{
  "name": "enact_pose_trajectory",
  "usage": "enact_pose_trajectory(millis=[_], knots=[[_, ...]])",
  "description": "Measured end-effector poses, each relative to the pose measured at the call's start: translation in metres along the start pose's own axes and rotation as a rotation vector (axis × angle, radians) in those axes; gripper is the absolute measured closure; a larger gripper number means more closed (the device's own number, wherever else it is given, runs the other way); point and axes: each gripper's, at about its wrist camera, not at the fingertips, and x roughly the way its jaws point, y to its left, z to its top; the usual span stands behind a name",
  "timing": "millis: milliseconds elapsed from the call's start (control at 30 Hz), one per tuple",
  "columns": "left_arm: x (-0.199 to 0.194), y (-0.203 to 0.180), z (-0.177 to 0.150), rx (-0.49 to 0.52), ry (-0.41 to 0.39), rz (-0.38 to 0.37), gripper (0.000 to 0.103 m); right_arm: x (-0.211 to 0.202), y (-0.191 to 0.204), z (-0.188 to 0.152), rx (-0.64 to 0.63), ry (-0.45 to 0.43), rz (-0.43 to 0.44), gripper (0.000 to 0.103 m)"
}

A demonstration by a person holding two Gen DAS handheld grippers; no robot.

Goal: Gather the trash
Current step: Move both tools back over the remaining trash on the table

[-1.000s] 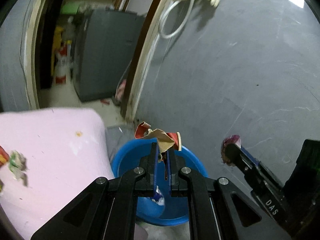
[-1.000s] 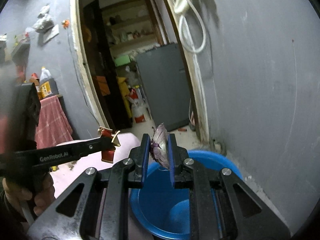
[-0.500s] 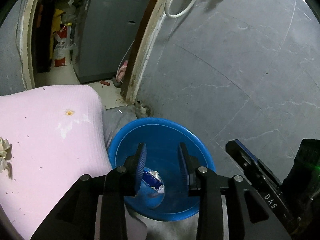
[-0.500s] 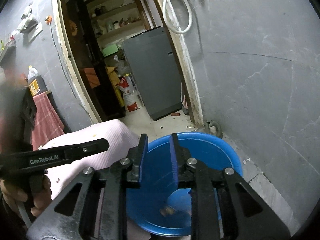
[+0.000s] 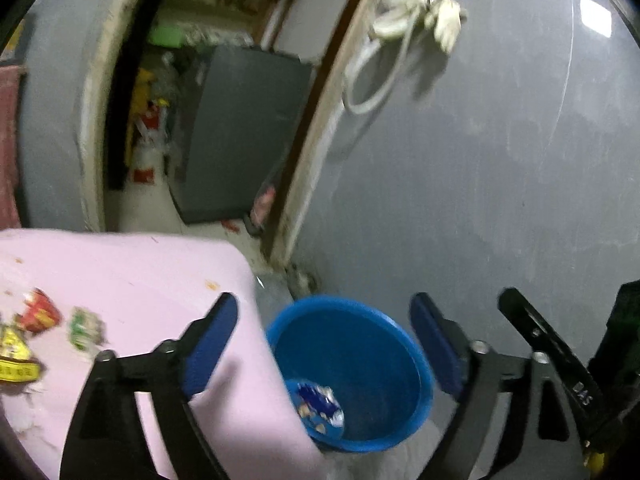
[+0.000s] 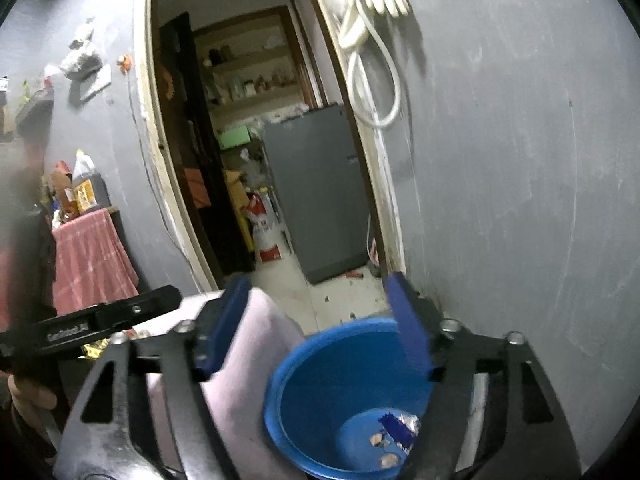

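Left edge of the left wrist view: wrappers [image 5: 38,330] lie scattered on the pink surface [image 5: 132,276], red, green and yellow pieces, well apart from the bucket. These are the trash not yet collected.

Centre: left gripper [image 5: 324,336] has just been opening; jaws now spread wide, nothing between them. It hangs over the pink edge and the blue bucket [image 5: 416,360] on the floor beside it. A blue foil wrapper [image 5: 320,400] lies in the bucket bottom.

Right: right gripper [image 6: 316,320] has also just been opening, jaws apart and empty, above the bucket rim [image 6: 276,368]. Small scraps [image 6: 384,446] lie in the bottom, beside the foil.

Risks, as judged: the light wrappers may slide or flutter off the pink surface if a finger nudges them rather than pinches. Frames are blurred, so aim on thin pieces is uncertain. The grippers sit close together and could knock each other or tip the bucket.
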Motion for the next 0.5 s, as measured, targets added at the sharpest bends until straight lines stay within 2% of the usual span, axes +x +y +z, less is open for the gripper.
enact_pose_trajectory(millis=[100, 200, 500], knots=[[-0.032, 0.010, 0.010, -0.003, -0.084, 0.033, 0.003, -0.010, 0.015, 0.009, -0.015, -0.042, 0.016, 0.013], [-0.058, 0.017, 0.018, 0.011, -0.148, 0.074, 0.002, -0.022, 0.035, 0.018, -0.036, -0.091, 0.041, 0.001], [-0.139, 0.045, 0.024, 0.041, -0.290, 0.200, 0.002, -0.043, 0.100, 0.029, -0.107, -0.168, 0.134, 0.000]])
